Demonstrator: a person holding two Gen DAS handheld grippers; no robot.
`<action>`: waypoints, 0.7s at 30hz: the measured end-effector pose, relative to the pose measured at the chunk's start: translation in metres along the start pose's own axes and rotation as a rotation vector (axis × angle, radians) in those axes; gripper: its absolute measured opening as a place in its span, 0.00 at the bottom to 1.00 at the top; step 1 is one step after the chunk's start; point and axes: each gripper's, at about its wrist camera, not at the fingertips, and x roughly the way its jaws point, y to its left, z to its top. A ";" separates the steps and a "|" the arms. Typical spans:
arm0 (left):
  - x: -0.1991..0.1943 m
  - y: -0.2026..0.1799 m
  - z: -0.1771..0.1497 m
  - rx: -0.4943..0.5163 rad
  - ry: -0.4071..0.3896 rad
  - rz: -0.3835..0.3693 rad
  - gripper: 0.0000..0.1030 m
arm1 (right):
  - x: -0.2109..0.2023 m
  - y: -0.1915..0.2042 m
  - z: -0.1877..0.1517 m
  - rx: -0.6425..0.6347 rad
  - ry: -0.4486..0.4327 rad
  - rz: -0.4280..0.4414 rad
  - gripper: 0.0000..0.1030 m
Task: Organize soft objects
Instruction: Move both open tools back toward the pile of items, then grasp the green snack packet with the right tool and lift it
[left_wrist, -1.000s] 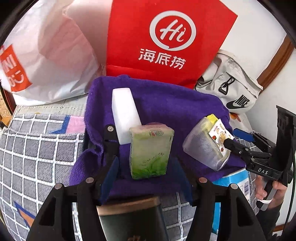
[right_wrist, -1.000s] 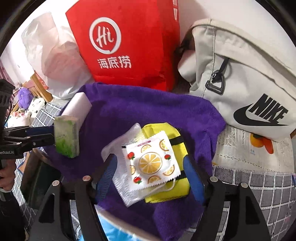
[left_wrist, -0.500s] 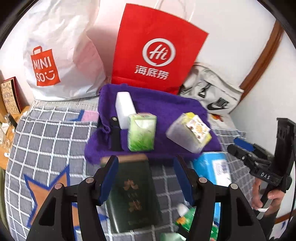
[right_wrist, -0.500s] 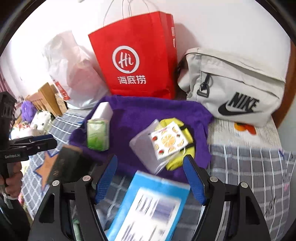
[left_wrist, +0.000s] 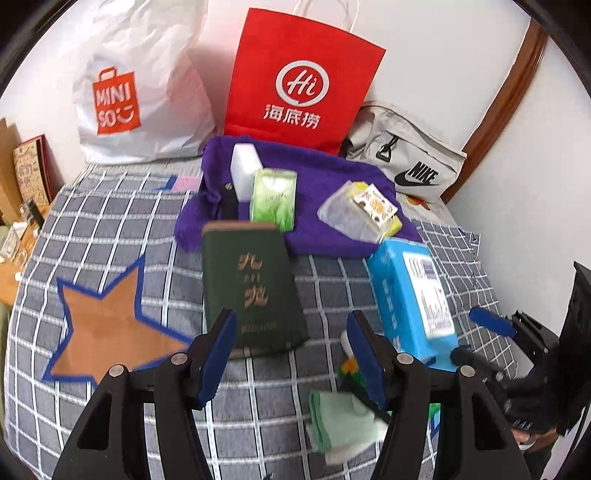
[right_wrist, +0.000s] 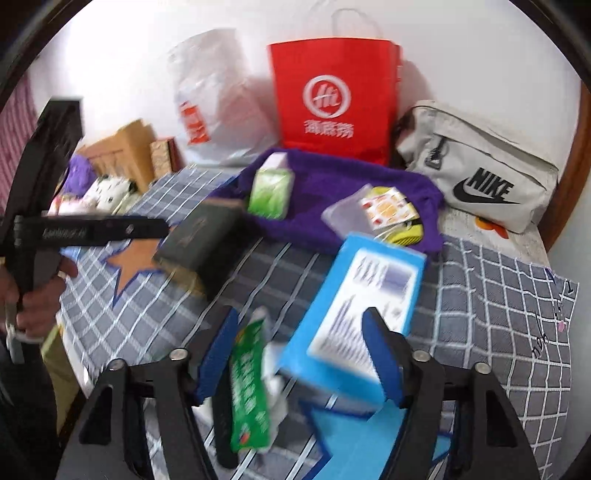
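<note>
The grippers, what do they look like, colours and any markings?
The left gripper and right gripper look alike: black angular frames with silver pivot bolts and blue pads lining the fingers. Seen side-on, the left one's black body carries white lettering, too blurred to read, and a bare hand holds its grip.

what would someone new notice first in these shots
The bright red paper shopping bag with a white logo stands against the wall at the back. In front of it lies a purple fleece cloth holding a green tissue pack, and nearer, a light blue rectangular pack sits on the grey checked bedsheet.
</note>
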 end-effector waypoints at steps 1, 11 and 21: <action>0.000 0.002 -0.004 -0.002 0.000 -0.001 0.58 | 0.001 0.008 -0.006 -0.025 0.011 -0.005 0.61; 0.007 0.019 -0.046 -0.025 0.032 -0.040 0.58 | 0.027 0.053 -0.040 -0.181 0.109 -0.081 0.46; 0.013 0.041 -0.055 -0.049 0.041 -0.054 0.58 | 0.062 0.071 -0.046 -0.354 0.191 -0.196 0.46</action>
